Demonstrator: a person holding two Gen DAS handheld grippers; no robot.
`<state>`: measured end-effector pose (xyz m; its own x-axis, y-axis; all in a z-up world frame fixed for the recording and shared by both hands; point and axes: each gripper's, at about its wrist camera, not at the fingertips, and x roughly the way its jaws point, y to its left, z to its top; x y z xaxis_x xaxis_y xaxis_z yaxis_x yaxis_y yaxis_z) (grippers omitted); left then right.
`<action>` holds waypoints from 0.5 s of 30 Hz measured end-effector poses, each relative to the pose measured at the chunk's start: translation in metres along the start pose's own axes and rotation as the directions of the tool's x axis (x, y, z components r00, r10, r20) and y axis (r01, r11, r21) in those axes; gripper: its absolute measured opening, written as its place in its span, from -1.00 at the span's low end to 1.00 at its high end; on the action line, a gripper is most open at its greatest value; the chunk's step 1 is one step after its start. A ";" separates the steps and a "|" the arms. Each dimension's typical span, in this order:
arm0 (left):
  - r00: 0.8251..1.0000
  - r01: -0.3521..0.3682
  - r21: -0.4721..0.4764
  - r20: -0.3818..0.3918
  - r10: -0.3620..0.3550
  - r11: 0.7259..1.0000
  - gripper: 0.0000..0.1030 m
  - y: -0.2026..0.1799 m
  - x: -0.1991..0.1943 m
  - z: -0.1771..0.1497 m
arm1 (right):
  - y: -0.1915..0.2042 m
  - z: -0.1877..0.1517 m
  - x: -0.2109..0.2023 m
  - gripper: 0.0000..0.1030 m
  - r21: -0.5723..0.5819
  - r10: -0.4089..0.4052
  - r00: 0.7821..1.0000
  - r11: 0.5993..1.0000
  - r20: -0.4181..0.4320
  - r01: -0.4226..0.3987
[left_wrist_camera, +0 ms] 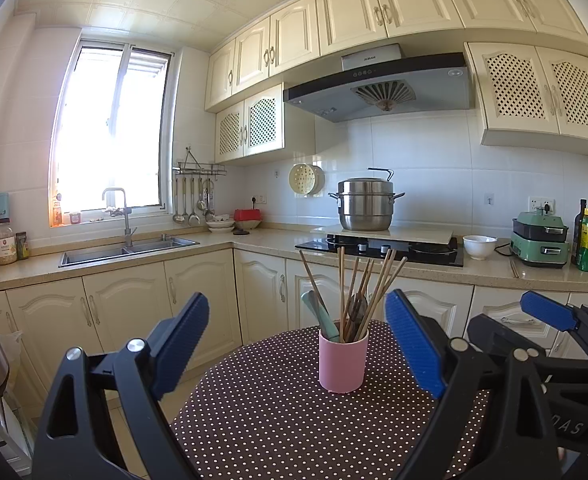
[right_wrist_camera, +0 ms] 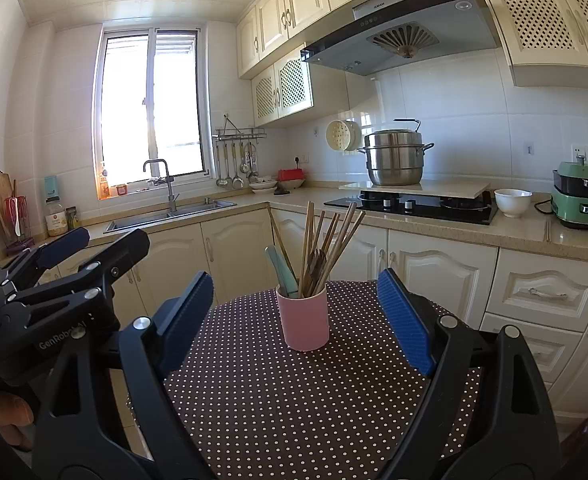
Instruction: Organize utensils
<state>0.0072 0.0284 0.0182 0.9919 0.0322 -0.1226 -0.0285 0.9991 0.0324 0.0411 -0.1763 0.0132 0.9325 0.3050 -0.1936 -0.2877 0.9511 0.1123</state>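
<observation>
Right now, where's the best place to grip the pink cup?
Probably the pink cup by its bare lower wall, from the near side with jaws level: it stands upright and the chopsticks fan out above its rim. The right tool is open, already straddling it.

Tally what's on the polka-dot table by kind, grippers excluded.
Pink cup: 1
Wooden chopsticks in the cup: about 10 sticks; they overlap, so no exact count
Teal-handled utensil in the cup: 1
Dark utensil among the chopsticks: 1, kind unclear
Total: about 13 items on the polka-dot table
</observation>
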 end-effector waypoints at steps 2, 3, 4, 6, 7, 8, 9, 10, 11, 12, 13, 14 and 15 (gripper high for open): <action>1.000 -0.001 0.001 -0.001 0.001 1.000 0.71 0.000 0.001 -0.001 | 0.002 -0.002 -0.001 0.61 0.004 0.002 1.000 1.000 -0.003 -0.002; 1.000 0.000 0.001 -0.002 0.000 1.000 0.71 0.001 0.002 -0.001 | 0.002 -0.003 -0.001 0.61 0.006 0.002 1.000 1.000 -0.004 -0.002; 1.000 0.000 0.001 -0.003 0.000 1.000 0.71 0.001 0.002 -0.002 | 0.001 -0.003 0.000 0.61 0.008 0.003 1.000 1.000 -0.006 -0.003; 1.000 0.000 0.001 -0.005 0.000 1.000 0.71 0.001 0.003 -0.003 | 0.001 -0.003 0.001 0.61 0.012 0.006 1.000 1.000 -0.009 -0.006; 1.000 -0.001 0.001 -0.005 0.001 1.000 0.71 0.000 0.003 -0.002 | 0.001 -0.003 0.001 0.61 0.013 0.007 1.000 1.000 -0.009 -0.007; 1.000 -0.002 0.002 -0.006 0.002 1.000 0.71 0.000 0.004 -0.003 | 0.000 -0.003 0.002 0.61 0.014 0.008 1.000 1.000 -0.011 -0.008; 1.000 -0.003 0.002 -0.007 0.003 1.000 0.71 -0.001 0.005 -0.002 | 0.001 -0.003 0.002 0.61 0.014 0.008 1.000 1.000 -0.012 -0.008; 1.000 -0.003 0.001 -0.008 0.003 1.000 0.71 -0.001 0.005 -0.003 | 0.001 -0.003 0.002 0.61 0.014 0.009 1.000 1.000 -0.012 -0.009; 1.000 -0.003 0.000 -0.010 0.003 1.000 0.71 0.000 0.006 -0.003 | 0.000 -0.002 0.003 0.61 0.015 0.008 1.000 1.000 -0.012 -0.008; 1.000 -0.004 0.000 -0.010 0.004 1.000 0.71 0.000 0.006 -0.003 | 0.001 -0.003 0.003 0.61 0.015 0.009 1.000 1.000 -0.013 -0.009; 1.000 -0.005 0.000 -0.011 0.005 1.000 0.71 0.000 0.007 -0.003 | 0.001 -0.003 0.003 0.61 0.016 0.010 1.000 1.000 -0.013 -0.009; 1.000 -0.006 0.000 -0.011 0.006 1.000 0.71 -0.001 0.007 -0.003 | 0.000 -0.002 0.003 0.61 0.016 0.009 1.000 1.000 -0.013 -0.009; 1.000 -0.006 0.000 -0.010 0.006 1.000 0.71 0.000 0.007 -0.003 | 0.000 -0.002 0.003 0.61 0.016 0.009 1.000 1.000 -0.012 -0.009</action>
<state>0.0139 0.0286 0.0144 0.9904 0.0387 -0.1327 -0.0347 0.9989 0.0327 0.0437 -0.1748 0.0111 0.9272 0.3141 -0.2041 -0.2925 0.9475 0.1294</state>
